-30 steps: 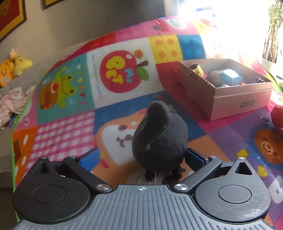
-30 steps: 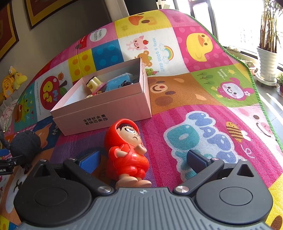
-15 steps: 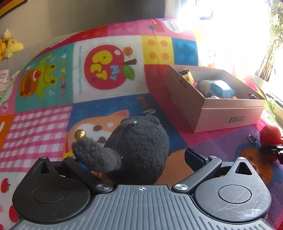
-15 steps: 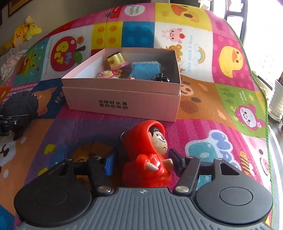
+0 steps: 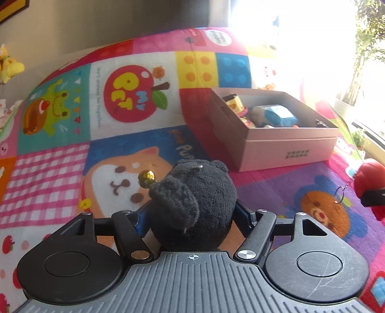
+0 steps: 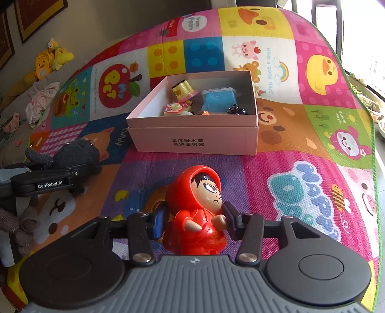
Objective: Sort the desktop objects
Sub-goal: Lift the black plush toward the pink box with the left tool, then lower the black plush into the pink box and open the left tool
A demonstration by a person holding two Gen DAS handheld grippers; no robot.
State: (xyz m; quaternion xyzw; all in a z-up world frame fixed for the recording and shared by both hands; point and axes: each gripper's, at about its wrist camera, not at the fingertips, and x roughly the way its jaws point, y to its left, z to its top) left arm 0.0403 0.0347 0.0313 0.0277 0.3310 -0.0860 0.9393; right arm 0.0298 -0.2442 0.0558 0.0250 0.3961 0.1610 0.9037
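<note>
On the patchwork play mat (image 6: 300, 154), a pink rectangular cardboard box (image 6: 192, 142) sits open-topped near the centre. Its front wall carries two rows of black Chinese characters, too small to read with confidence. Inside the box lie a blue soft block (image 6: 217, 100), a yellow cylindrical toy (image 6: 184, 89), a small round pastel toy (image 6: 172, 108) and a small black object (image 6: 237, 111).

Left tool (image 5: 192, 214): the jaws are closing, and the blue pads sit against both sides of a black round plush toy (image 5: 192, 204). A gold bead (image 5: 146, 178) projects beside the plush. Seen from the right wrist view, the arm of this tool bears the white lettering "GenRobot.AI" (image 6: 50, 185).

Right tool (image 6: 192, 222): the jaws are closing, with the pads pressed on the body of a red hooded plastic figurine (image 6: 196, 211). The figurine stands upright, in front of the box and apart from it.

Legible mat printing:
- "MY PET" on a red apple panel (image 5: 134, 94).
- "Have a good day!!" beside a rainbow (image 6: 270, 71).
- "Vroom Vroom" on a white badge (image 6: 194, 22).
- "PUPPY" on a blue panel (image 6: 124, 137).
- "Sunny days..." on a green panel (image 6: 343, 119).

Yellow stuffed toys (image 6: 49, 59) rest beyond the mat's far left edge.
</note>
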